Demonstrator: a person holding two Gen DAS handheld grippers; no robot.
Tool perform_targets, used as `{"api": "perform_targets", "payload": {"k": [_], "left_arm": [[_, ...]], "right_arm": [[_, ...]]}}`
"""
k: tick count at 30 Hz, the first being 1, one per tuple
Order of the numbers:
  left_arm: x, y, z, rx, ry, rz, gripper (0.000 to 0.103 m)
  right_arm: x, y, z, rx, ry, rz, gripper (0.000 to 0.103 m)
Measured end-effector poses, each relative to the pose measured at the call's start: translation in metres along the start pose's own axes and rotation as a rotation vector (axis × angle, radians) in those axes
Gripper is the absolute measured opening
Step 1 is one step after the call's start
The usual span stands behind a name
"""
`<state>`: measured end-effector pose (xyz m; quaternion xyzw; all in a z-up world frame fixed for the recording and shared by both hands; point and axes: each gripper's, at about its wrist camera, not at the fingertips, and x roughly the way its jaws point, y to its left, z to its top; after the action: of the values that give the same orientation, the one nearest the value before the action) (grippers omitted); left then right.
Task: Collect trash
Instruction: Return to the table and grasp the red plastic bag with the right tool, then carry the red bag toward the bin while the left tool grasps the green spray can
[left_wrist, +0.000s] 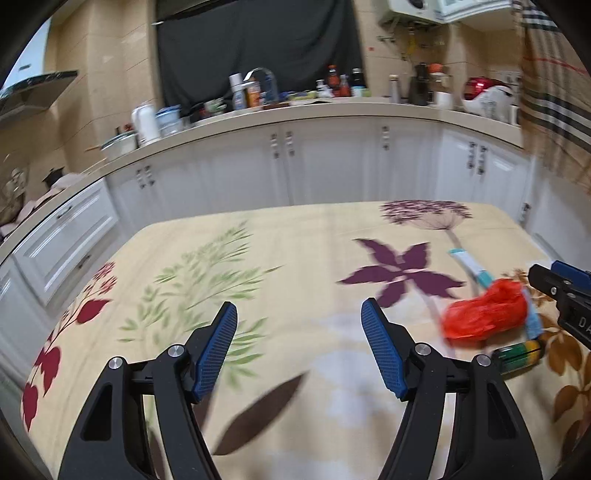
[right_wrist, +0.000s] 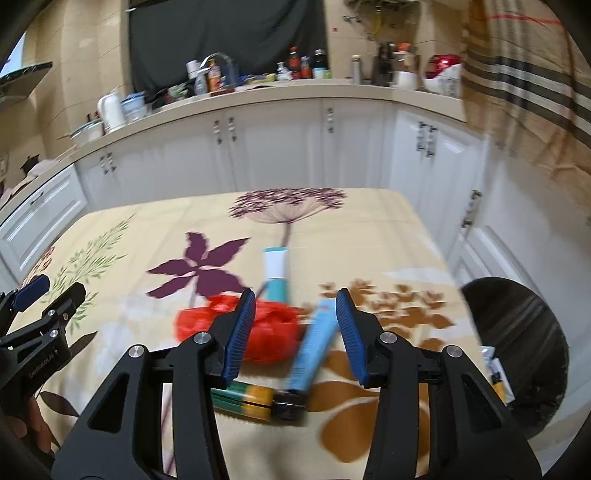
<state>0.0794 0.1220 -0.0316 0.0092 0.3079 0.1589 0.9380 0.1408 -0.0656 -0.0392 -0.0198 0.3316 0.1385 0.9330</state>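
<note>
The left gripper (left_wrist: 299, 345) hangs over the flowered tablecloth (left_wrist: 295, 236) with its jaws spread and nothing between them; all the trash lies off to its right. The nearest piece is a crumpled red plastic bag (right_wrist: 266, 332), just ahead of the right gripper (right_wrist: 295, 325) and partly behind its left finger. To the bag's right, a light blue tube (right_wrist: 314, 347) lies aslant between the right gripper's parted fingers, which do not press on it. Beyond it lies a teal and white tube (right_wrist: 276, 269); below it, nearer the camera, lies a green and yellow tube with a black cap (right_wrist: 251, 398). At the far right, past the table edge, stands a dark bin (right_wrist: 524, 354) (something pale already shows inside).

This looks like the approach to a pick. Next, the right gripper probably needs to drop onto the blue tube and close.
</note>
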Motion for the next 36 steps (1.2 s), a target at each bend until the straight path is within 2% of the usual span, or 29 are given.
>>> {"api": "perform_targets", "payload": {"k": [4,9,11,18,19,20,29,36], "left_arm": [[0.002,0.025,-0.006,-0.038,0.014,0.029,0.068],[0.004,0.038,-0.009,-0.064,0.023,0.034,0.069],[0.004,0.039,-0.010,-0.064,0.024,0.028,0.069],[0.007,0.033,-0.013,-0.057,0.032,0.001,0.069],[0.006,0.032,-0.013,-0.055,0.034,-0.004,0.069],[0.006,0.030,-0.013,-0.053,0.033,-0.006,0.069],[0.002,0.010,-0.011,-0.028,0.028,-0.048,0.069],[-0.004,-0.029,-0.010,0.020,0.033,-0.133,0.069]], "right_arm": [[0.010,0.021,0.000,-0.030,0.022,0.025,0.057],[0.026,0.035,-0.002,-0.063,0.071,0.021,0.059],[0.029,0.036,-0.003,-0.072,0.076,0.005,0.047],[0.024,0.038,-0.004,-0.088,0.055,-0.003,0.033],[0.022,0.037,-0.004,-0.082,0.047,0.003,0.019],[0.021,0.037,-0.003,-0.081,0.043,0.008,0.016],[-0.005,0.020,0.005,-0.051,-0.021,0.007,0.016],[-0.024,-0.022,-0.003,0.003,-0.040,-0.066,0.016]]}}
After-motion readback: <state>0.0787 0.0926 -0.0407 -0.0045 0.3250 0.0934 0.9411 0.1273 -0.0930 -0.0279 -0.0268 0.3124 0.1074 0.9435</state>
